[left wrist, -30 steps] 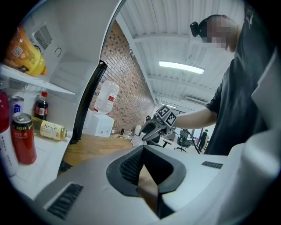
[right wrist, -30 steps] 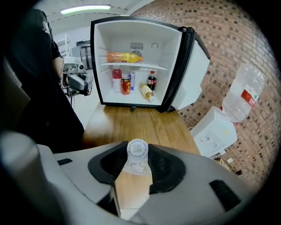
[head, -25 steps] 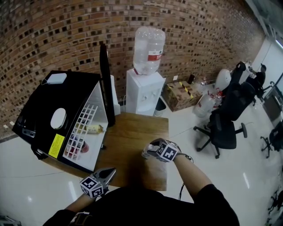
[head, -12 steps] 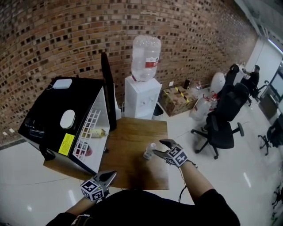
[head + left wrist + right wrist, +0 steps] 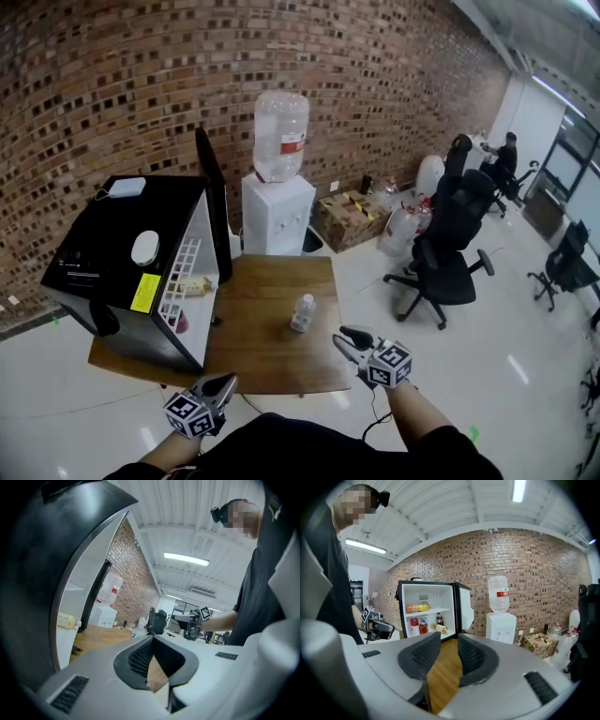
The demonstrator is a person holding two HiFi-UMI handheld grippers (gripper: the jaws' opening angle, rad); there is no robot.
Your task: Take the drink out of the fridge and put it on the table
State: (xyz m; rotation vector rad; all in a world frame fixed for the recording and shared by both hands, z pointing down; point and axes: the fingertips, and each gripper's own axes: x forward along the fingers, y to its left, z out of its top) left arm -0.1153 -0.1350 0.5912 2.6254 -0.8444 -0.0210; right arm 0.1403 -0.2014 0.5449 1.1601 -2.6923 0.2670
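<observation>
A small clear drink bottle (image 5: pixel 302 312) stands upright on the wooden table (image 5: pixel 267 361), right of the open black mini fridge (image 5: pixel 141 272). My right gripper (image 5: pixel 352 343) hovers off the table's front right corner, apart from the bottle. Its jaws are closing and nothing is between them (image 5: pixel 449 640). My left gripper (image 5: pixel 218 388) is held low at the table's front edge with its tips together (image 5: pixel 152 641) and empty. In the right gripper view the fridge (image 5: pixel 426 611) shows a yellow bottle (image 5: pixel 417 607) on its shelf and several drinks (image 5: pixel 423 626) below.
The fridge door (image 5: pixel 214 202) stands open at the table's far left. A white water dispenser (image 5: pixel 277 192) stands behind the table. Cardboard boxes (image 5: pixel 352 211), a water jug (image 5: pixel 398 232) and black office chairs (image 5: pixel 450 253) fill the floor at right.
My right gripper has let go of the bottle, opened wide and drawn back toward me. The bottle now stands alone on the table. The left gripper has stayed where it was.
</observation>
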